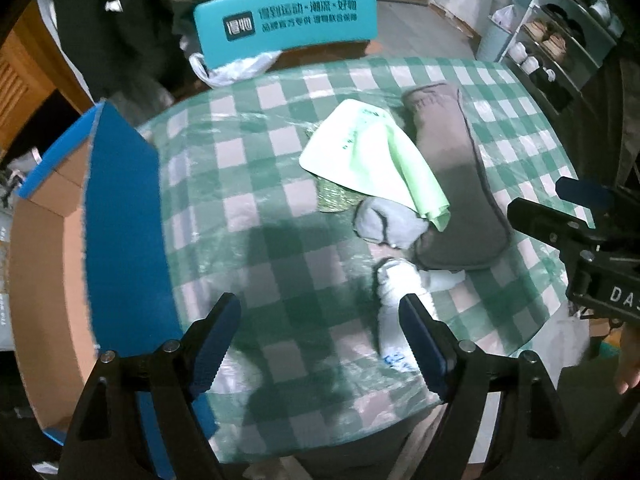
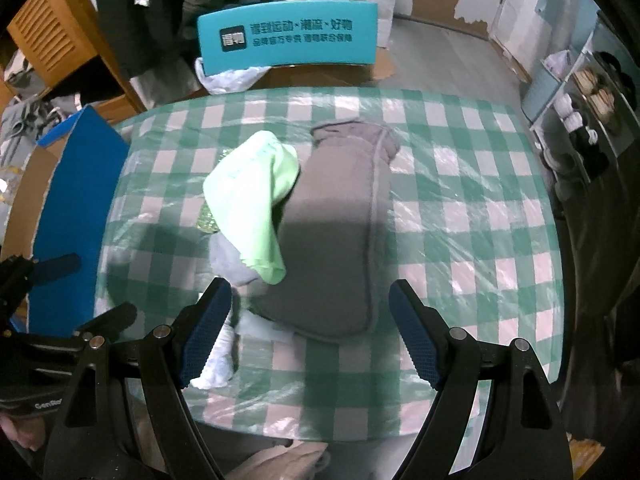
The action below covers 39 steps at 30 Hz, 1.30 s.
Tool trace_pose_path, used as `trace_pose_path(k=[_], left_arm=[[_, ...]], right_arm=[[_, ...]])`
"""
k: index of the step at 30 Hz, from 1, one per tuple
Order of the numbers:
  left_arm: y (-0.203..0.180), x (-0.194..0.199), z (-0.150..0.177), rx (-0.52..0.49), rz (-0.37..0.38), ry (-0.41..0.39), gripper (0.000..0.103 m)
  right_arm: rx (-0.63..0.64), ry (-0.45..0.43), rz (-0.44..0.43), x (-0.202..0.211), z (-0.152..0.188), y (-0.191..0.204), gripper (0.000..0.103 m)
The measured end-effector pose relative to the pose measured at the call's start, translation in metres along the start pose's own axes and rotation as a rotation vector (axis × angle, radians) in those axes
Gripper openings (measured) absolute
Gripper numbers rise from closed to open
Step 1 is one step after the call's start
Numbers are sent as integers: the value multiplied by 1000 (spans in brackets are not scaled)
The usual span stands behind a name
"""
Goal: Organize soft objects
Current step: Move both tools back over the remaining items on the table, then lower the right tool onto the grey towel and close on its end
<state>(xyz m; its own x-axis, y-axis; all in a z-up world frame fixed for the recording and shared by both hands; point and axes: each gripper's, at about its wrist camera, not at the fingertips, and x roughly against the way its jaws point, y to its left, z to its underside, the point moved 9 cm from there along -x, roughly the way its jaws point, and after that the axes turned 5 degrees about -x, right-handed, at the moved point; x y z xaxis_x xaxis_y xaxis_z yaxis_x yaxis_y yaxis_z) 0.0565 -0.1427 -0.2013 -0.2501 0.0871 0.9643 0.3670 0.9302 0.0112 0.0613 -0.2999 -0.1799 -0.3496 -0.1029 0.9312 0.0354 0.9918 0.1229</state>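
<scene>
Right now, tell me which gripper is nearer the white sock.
Left. The left gripper hovers open right over the white sock, one pad beside it. The right gripper hangs open further off, over the grey cushion.

Towel [image 2: 252,200] on pad [image 2: 332,240], left side

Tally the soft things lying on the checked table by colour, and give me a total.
Green: 1, the light green cloth
Dark grey: 1, the long grey pouch
Light grey: 1, the pale grey sock
White: 1, the white sock
Total: 4

A woven green-gold thing peeks out under the cloth; I cannot tell what it is, so it is not counted.
</scene>
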Motion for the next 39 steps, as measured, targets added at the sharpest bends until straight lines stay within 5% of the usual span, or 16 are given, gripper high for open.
trace_pose_path(k=[35,39], left_arm=[[-40,-64,0,18,38,122,86],[-44,-67,0,12,38,125,86]], right_arm=[[-84,140,17,-93,20,-43,81],[-78,148,-3,-97,21,-40,65]])
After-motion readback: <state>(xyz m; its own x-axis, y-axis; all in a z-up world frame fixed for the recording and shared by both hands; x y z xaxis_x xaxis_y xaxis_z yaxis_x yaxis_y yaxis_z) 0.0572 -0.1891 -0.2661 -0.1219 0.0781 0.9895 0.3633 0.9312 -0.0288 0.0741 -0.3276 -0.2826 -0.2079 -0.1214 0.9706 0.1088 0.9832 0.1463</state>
